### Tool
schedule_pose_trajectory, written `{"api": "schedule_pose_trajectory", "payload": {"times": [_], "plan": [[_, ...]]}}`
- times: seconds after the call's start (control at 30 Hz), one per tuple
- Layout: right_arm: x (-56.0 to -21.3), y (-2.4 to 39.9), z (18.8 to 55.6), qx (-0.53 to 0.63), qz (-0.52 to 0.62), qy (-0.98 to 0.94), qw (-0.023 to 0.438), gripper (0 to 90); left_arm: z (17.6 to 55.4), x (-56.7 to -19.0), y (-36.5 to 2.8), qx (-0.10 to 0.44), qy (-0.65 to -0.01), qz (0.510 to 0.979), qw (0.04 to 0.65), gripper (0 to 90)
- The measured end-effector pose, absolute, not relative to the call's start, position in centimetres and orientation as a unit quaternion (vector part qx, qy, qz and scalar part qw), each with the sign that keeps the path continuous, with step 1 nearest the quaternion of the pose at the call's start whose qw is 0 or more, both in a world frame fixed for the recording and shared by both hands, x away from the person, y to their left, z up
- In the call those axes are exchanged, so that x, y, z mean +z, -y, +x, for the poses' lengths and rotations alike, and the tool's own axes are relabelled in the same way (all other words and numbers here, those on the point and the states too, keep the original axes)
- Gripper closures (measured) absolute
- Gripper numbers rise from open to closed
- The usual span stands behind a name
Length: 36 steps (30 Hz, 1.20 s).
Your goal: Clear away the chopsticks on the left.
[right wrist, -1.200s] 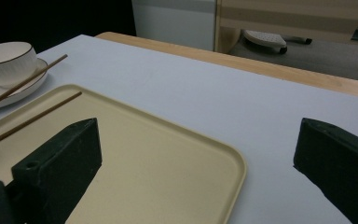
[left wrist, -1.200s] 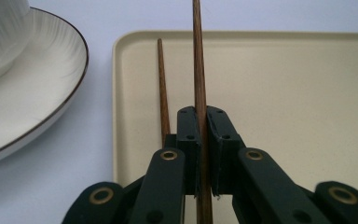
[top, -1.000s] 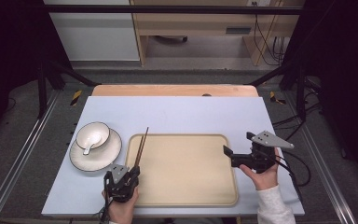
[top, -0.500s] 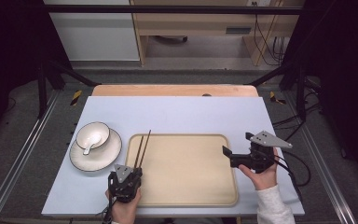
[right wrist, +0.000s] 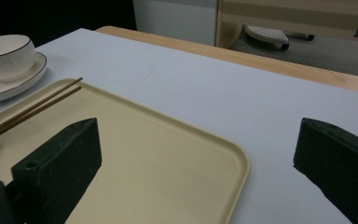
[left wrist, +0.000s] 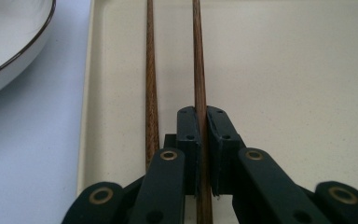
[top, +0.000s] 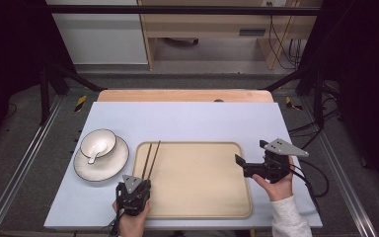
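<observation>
Two brown wooden chopsticks [top: 150, 159] lie side by side along the left edge of a beige tray [top: 202, 197]. My left gripper [top: 134, 190] sits at their near ends by the tray's front left corner. In the left gripper view its jaws [left wrist: 202, 114] are shut on the right chopstick [left wrist: 197, 56], while the other chopstick [left wrist: 150, 70] lies free just to their left. My right gripper [top: 249, 165] hovers at the tray's right edge, pointing left. Its jaws [right wrist: 196, 140] stand wide open with nothing between them.
A white bowl [top: 98, 142] holding a white spoon [top: 94, 154] stands on a dark-rimmed plate [top: 109, 165] left of the tray. The tray rests on a pale blue mat [top: 187, 118]. A wooden table edge [top: 182, 95] runs along the far side.
The chopsticks, close together and angled a second ago, now lie slightly apart and flat on the tray. Both hands have stayed where they were.
</observation>
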State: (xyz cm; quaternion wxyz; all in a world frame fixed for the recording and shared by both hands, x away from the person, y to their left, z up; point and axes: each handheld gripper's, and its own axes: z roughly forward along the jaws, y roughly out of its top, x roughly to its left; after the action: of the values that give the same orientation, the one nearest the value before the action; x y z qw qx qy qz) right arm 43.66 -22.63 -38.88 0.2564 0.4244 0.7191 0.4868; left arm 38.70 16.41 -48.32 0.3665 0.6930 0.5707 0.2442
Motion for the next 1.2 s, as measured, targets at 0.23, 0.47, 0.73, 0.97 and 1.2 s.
{"api": "schedule_pose_trajectory", "payload": {"times": [0.23, 0.47, 0.73, 0.97, 1.2], "plan": [[-38.9, 22.6, 43.7, 0.487, 0.424, -0.719, 0.256, 1.2, 38.7, -48.4, -16.4, 0.242, -0.570, 0.697, 0.361, 84.1], [-38.9, 22.6, 43.7, 0.486, 0.426, -0.719, 0.255, 1.2, 38.7, -48.3, -16.2, 0.241, -0.569, 0.699, 0.359, 83.4], [-38.8, 22.7, 43.6, 0.488, 0.426, -0.718, 0.256, 1.2, 38.8, -48.2, -16.2, 0.237, -0.567, 0.703, 0.358, 82.7], [-38.7, 22.8, 43.5, 0.491, 0.427, -0.714, 0.258, 1.2, 38.9, -47.0, -16.3, 0.236, -0.549, 0.705, 0.383, 78.4], [-38.5, 23.0, 43.4, 0.494, 0.428, -0.711, 0.259, 1.2, 39.5, -44.6, -16.7, 0.237, -0.510, 0.714, 0.417, 69.3]]}}
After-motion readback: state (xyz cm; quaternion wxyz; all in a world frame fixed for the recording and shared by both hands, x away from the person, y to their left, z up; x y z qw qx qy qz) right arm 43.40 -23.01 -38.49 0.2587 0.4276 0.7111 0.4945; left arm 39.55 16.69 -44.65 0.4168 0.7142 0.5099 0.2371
